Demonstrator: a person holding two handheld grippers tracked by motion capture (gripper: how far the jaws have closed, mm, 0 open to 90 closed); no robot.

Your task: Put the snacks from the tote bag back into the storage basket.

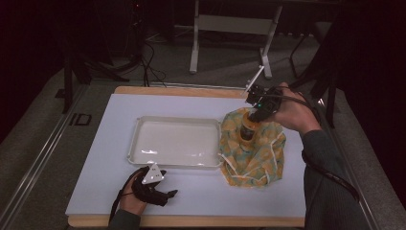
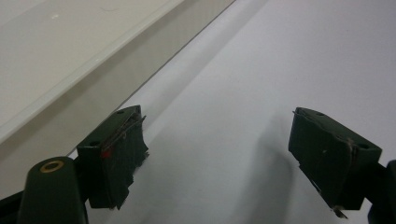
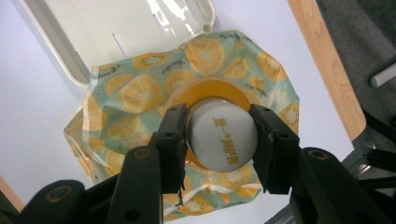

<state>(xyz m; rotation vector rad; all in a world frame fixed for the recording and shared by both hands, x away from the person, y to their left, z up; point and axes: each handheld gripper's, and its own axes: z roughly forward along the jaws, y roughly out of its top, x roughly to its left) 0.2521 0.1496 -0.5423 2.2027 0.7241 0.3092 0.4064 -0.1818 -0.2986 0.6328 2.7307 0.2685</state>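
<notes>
Directly below your right gripper (image 3: 219, 140), the upright orange bottle with a white cap (image 3: 223, 140) stands inside the orange-slice-patterned drawstring bag (image 3: 135, 98); jaws clasp the cap, so lift vertically.

A: The bottle (image 3: 223, 142) stands inside the orange-print bag (image 3: 140, 93), so its body is hidden below the white cap; the cap's gold lettering is too small to read.

B: Seen from above, the right gripper (image 1: 252, 117) covers that cap entirely, and its fingertips are lost against the bag.

A: Beside the bag, the tray (image 3: 51, 37) is cut off by the top edge in the right gripper view.

B: In the left gripper view, the tray's (image 2: 70, 70) rim alone shows, blurred, running off the left edge. The bag's far side, away from the tray, is hidden behind the bottle.
</notes>
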